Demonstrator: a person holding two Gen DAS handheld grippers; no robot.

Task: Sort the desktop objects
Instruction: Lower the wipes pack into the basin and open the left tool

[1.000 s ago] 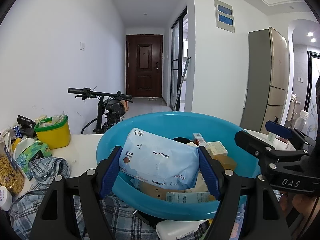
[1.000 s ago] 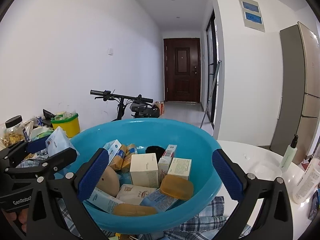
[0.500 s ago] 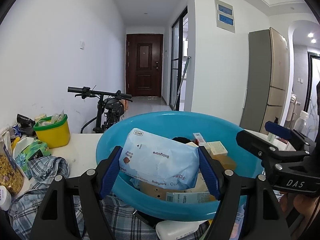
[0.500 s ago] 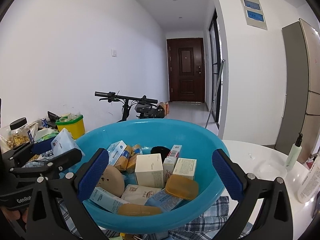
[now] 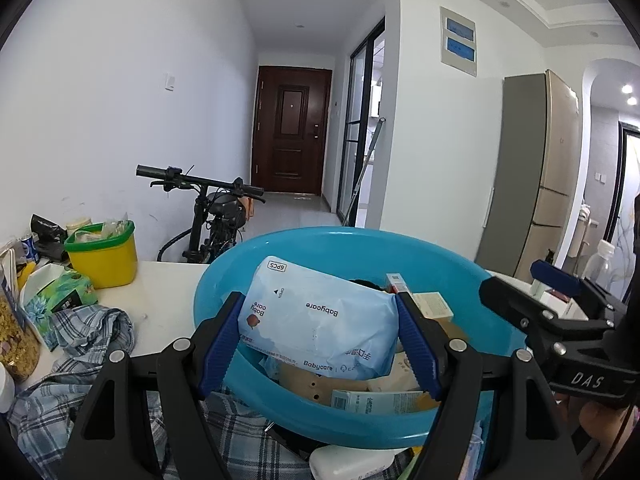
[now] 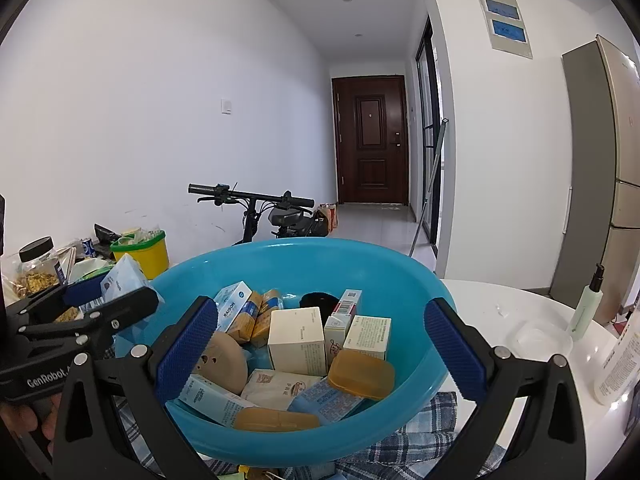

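1. My left gripper clamps a pale blue wipes pack between both pads, above the blue basin.
2. My right gripper gapes wide and empty; boxes lie at twelve o'clock.

A pale blue soft plastic pack of Babycare wipes sits mid-frame, label upside down, above a round turquoise plastic basin. The basin, low in the frame, holds small white cartons, amber soap cases and blue packets.
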